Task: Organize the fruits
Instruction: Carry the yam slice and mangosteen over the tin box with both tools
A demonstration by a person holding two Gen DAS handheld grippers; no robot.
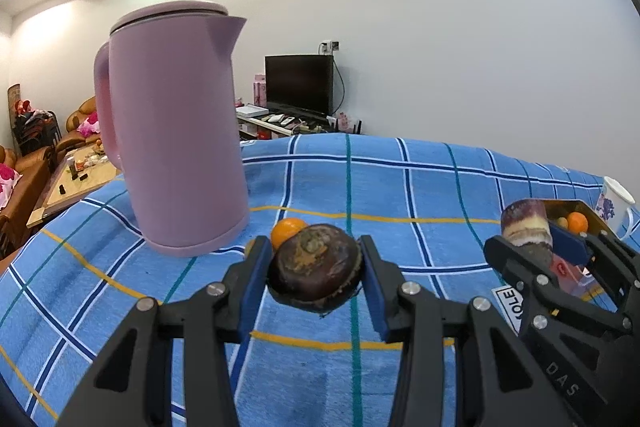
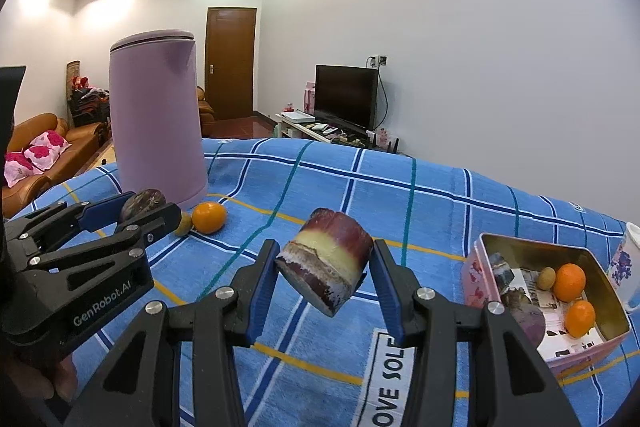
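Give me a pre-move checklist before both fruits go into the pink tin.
1. Left gripper clamps the dark round fruit: ok.
2. Right gripper clamps the sugarcane piece: ok.
3. Both pieces lifted off the blue cloth: ok.
4. Pink tin open: ok.
5. Free room in the tin: cannot tell.
6. Orange by the kettle still out: not ok.

Lilac kettle (image 1: 176, 131), blue plaid cloth (image 1: 440, 187), seemingly orange tangerine (image 1: 286, 230).

Right hand-held gripper (image 2: 324, 269): clamped a sugarcane chunk (image 2: 326, 263) above the desk (image 2: 440, 203).
Tin box (image 2: 476, 267), right: held oranges (image 2: 570, 281).
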